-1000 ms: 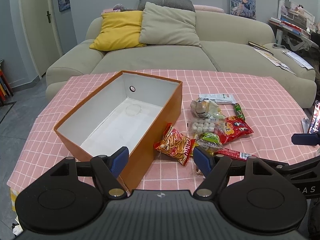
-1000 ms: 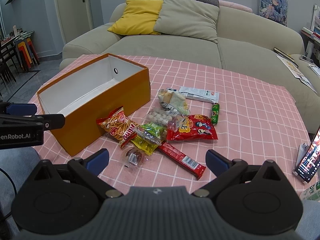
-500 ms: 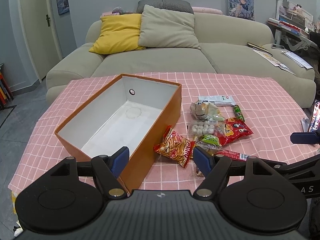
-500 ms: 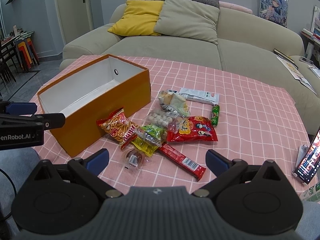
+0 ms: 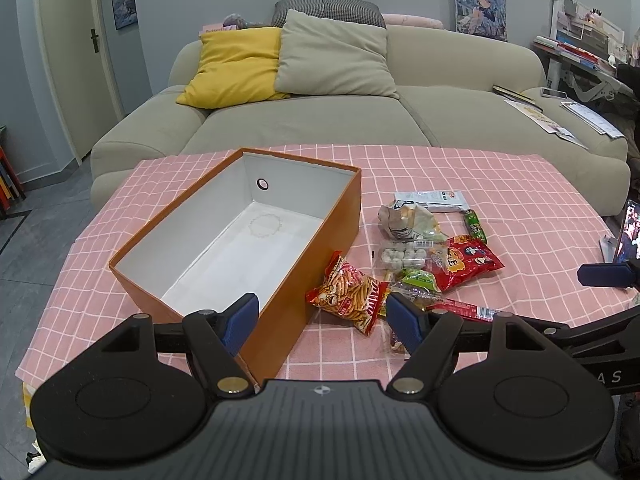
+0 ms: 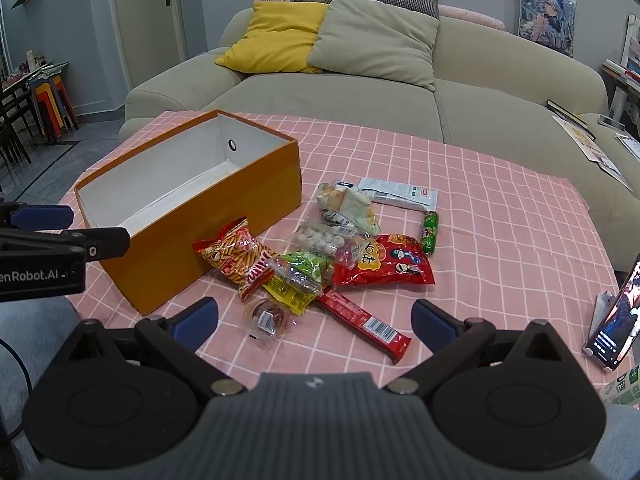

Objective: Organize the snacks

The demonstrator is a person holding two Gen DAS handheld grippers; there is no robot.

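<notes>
We are hovering both empty, wide-open units, left hand-held gripper (image 5: 320, 316) and right hand-held gripper (image 6: 314, 322); the open orange cardboard box (image 6: 208, 216) is sitting empty, the pile of snack packets (image 6: 320, 256) lying unsorted beside it.

The box (image 6: 208, 216) is orange outside and white inside, with a faint ring mark on its floor. The cloth (image 6: 500, 216) over the counter is pink with a white grid. The stick pack (image 5: 348, 294) is red and orange with yellow sticks printed on it. The red bag (image 6: 386, 266) carries yellow lettering and cartoon faces. The bar (image 6: 364, 322) is red with a white barcode patch. The tube (image 6: 430, 228) is green. The flat pouch (image 6: 400, 196) is white and grey. The left claw (image 5: 322, 318) and right claw (image 6: 316, 318) have blue pads on black arms. The sofa (image 6: 360, 100) is beige, with a yellow pillow (image 6: 276, 36) and a beige pillow (image 6: 376, 38).
</notes>
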